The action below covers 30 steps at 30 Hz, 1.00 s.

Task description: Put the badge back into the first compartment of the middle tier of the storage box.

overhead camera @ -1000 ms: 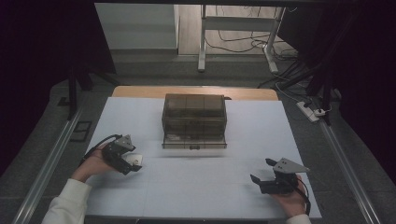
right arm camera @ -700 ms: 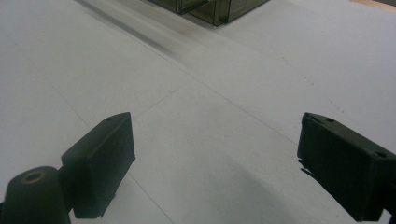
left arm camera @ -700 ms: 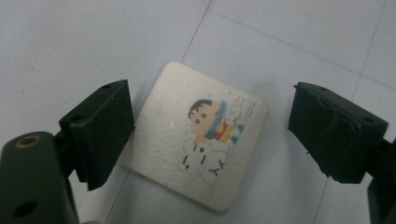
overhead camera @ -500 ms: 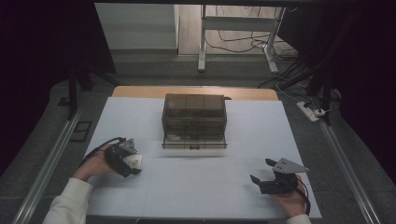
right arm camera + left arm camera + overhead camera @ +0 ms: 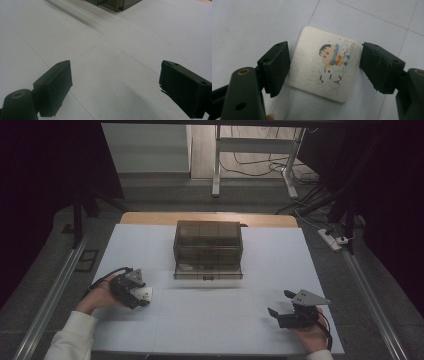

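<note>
Sliding a little nearer to the person over the last second, the left hand-held gripper (image 5: 136, 291) had stopped over a small square tile (image 5: 325, 62) with a cartoon picture on it. The tile lay flat on the white surface (image 5: 215, 320), between the two black jaws, which stood apart with small gaps at both sides, so nothing was grasped yet. A squeeze looked like the next step. The right hand-held gripper (image 5: 285, 311) had not moved; its jaws were spread wide and empty. The brown box (image 5: 207, 242) sat farther back, its bottom drawer (image 5: 208, 273) pulled out.
</note>
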Motion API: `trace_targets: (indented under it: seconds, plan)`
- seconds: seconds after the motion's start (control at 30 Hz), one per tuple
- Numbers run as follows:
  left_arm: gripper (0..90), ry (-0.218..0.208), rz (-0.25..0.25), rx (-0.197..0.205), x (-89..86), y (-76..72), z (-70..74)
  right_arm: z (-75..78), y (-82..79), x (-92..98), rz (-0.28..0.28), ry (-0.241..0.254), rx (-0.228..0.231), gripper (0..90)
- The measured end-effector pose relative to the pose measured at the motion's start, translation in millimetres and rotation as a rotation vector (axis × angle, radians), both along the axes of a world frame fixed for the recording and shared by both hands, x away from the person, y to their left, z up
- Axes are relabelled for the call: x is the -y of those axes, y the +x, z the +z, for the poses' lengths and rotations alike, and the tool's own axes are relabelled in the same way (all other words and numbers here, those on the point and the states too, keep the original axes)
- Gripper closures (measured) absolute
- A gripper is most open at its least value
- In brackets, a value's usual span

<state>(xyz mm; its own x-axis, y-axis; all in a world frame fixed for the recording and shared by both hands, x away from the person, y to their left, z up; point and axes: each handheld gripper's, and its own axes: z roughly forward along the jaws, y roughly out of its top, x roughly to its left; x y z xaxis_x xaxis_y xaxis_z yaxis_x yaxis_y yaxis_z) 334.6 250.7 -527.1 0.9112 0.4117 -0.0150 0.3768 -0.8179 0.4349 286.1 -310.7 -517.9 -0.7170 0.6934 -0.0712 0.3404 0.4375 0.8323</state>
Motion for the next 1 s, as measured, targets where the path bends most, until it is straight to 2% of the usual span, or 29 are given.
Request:
trace_targets:
  seconds: [0.17, 0.33, 0.47, 0.87, 1.0]
  plan:
    - [30.4, -0.012, 0.001, 0.002, -0.8, -1.7, 0.0, -0.4, -0.1, -0.7, 0.002, -0.002, 0.002, 11.0]
    - [32.5, -0.001, 0.016, 0.003, 0.9, -2.8, 1.2, 0.0, -0.3, -0.7, 0.007, -0.003, 0.0, 11.2]
    - [32.7, -0.024, 0.023, 0.007, -1.5, -3.8, -0.1, 0.0, -0.3, -0.7, 0.008, -0.003, 0.001, 11.2]
    - [32.6, -0.053, 0.084, -0.005, -3.2, -3.8, -0.3, -0.3, -0.3, -0.8, 0.007, -0.003, 0.002, 11.2]
    - [32.6, -0.06, 0.135, -0.002, -5.7, -2.8, 0.0, -0.5, -0.2, -0.9, 0.008, -0.005, 0.002, 11.2]
